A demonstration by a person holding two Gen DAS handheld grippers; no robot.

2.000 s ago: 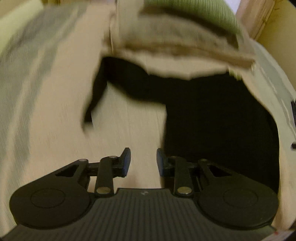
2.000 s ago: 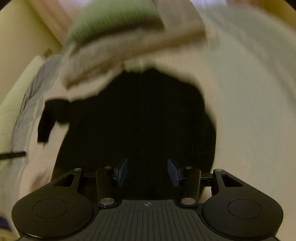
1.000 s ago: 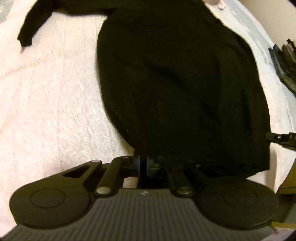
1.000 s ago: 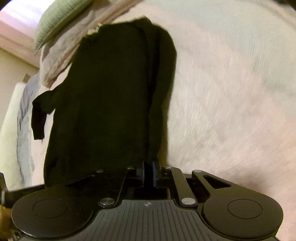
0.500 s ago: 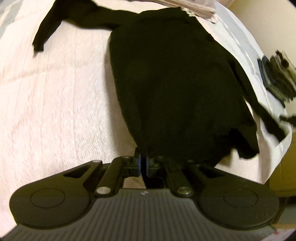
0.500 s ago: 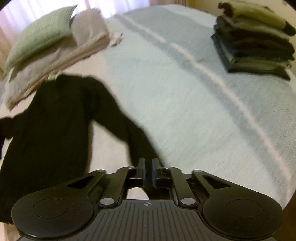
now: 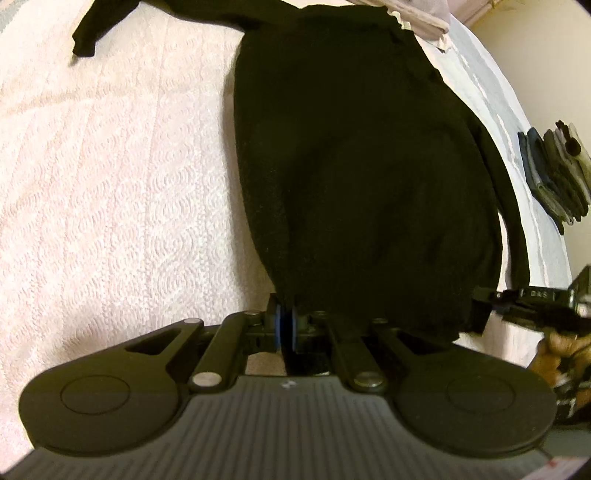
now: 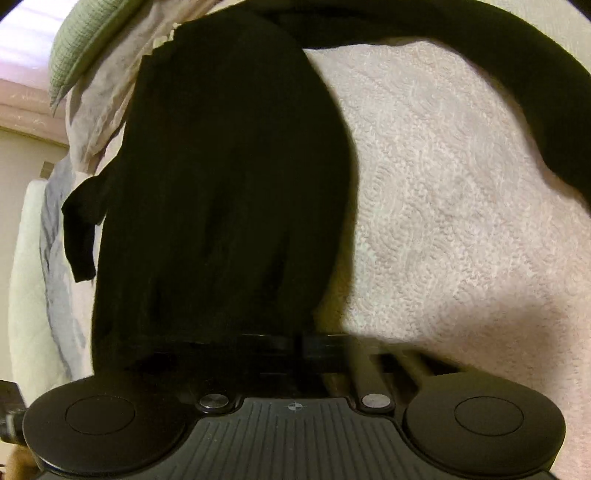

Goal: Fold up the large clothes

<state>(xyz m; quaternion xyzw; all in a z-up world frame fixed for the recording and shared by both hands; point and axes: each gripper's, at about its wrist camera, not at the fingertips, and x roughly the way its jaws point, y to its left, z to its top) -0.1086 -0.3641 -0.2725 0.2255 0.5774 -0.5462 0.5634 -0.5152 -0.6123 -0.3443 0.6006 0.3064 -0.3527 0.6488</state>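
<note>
- At the far left, the pink textured bedspread [image 7: 110,184] lies bare, with 1 sleeve [image 7: 92,26] of the black sweater [image 7: 351,166] trailing out across it.
- My left gripper [image 7: 284,325] is clamped on the sweater's near hem, its blue pads pressed together with dark knit between them.
- The sweater's body stretches away from me, flat on the bed, its collar against a stack of folded linen [image 7: 413,14].
- Half a second ago my right gripper held the other sleeve out toward the grey blanket; now my right gripper [image 8: 299,341] has come back to the hem's other corner, jaws pinched together on the fabric.
- That sleeve [image 8: 517,92] now arcs loose across the bedspread on the right.
- I judge both hem corners are now held, ready to lift the bottom edge toward the collar.
- At the far right, a pile of folded clothes [image 7: 554,173] waits.
</note>
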